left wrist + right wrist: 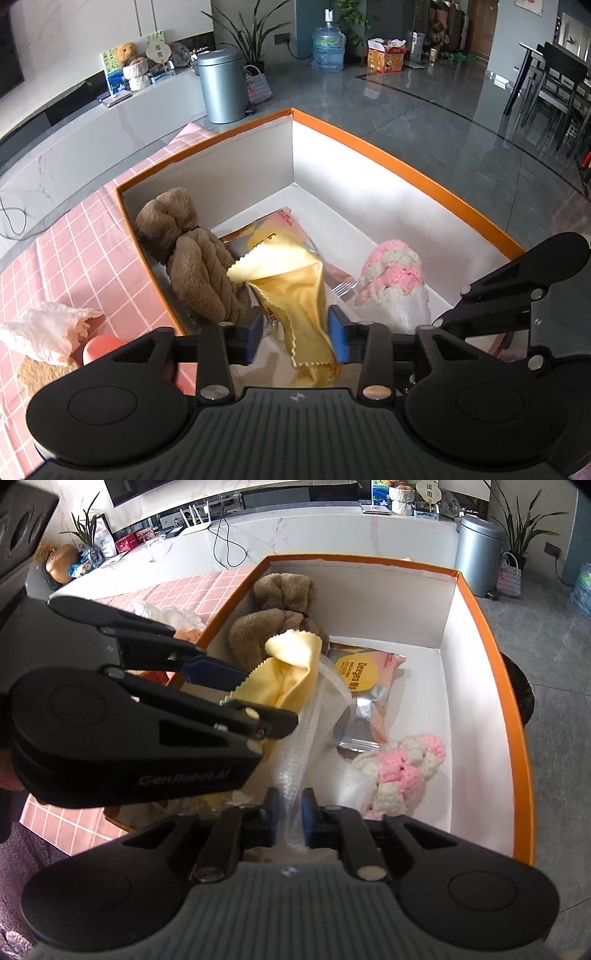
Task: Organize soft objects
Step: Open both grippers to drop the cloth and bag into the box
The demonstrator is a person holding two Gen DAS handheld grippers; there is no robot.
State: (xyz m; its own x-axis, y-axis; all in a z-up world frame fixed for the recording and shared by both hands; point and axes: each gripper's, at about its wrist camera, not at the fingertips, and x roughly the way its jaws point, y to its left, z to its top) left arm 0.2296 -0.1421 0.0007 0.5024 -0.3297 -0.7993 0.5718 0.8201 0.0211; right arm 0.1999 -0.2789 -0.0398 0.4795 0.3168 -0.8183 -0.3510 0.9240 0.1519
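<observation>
An orange-rimmed white box (399,158) holds a brown plush toy (195,254), a pink and white knitted piece (391,273) and a flat snack packet (365,686). My left gripper (295,336) hangs over the box with its blue pads (338,334) apart; a yellow cloth (295,284) drapes between them against the right pad. In the right wrist view the left gripper (218,686) holds this cloth (288,672) over the box (513,716). My right gripper (290,818) is shut on a clear bubble-wrap bag (314,723) standing up from the box.
The box sits on a pink checked tablecloth (66,243). Left of the box lie a crumpled white cloth (44,332), a red object (99,349) and a brown item (40,373). A grey bin (221,88) stands on the floor beyond.
</observation>
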